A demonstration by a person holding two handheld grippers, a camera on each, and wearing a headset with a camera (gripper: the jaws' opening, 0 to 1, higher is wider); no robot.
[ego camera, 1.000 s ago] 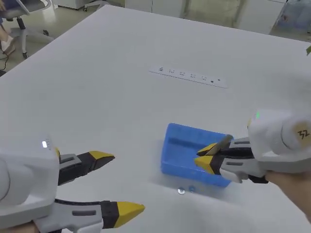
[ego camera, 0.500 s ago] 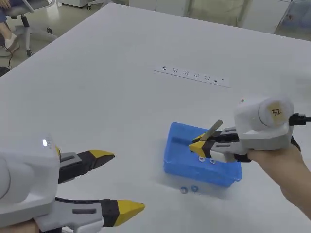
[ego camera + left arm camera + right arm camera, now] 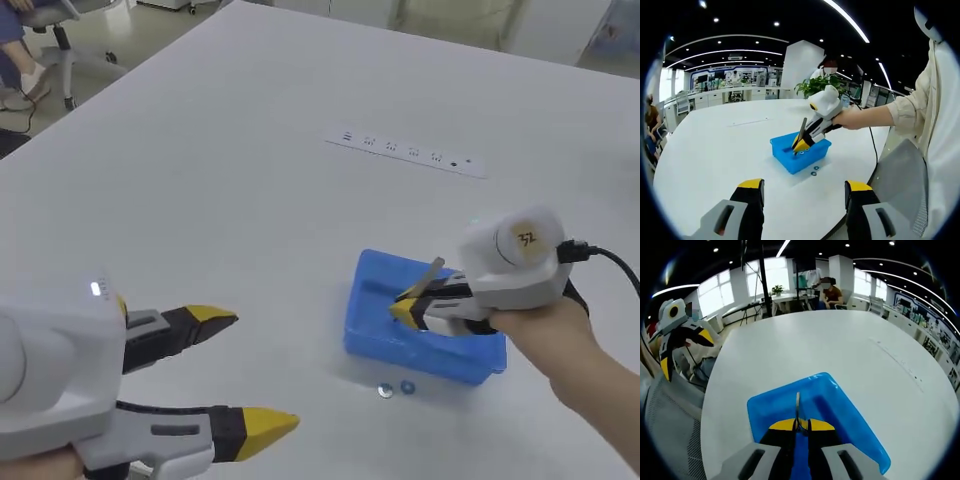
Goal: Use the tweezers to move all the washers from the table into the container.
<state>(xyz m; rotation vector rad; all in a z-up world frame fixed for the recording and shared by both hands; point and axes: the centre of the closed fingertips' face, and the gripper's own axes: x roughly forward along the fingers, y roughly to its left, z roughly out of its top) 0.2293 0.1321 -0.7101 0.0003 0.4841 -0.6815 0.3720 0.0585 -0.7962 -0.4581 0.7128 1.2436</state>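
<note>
The right tongs [image 3: 404, 310] are clamped on the tweezers [image 3: 431, 271], which reach over the blue container [image 3: 372, 338]. A silver washer [image 3: 386, 391] and a blue washer [image 3: 407, 386] lie on the white table [image 3: 250, 180], just beside the container's near wall. The left tongs [image 3: 266, 370] hover with jaws spread wide, well apart from the container.
</note>
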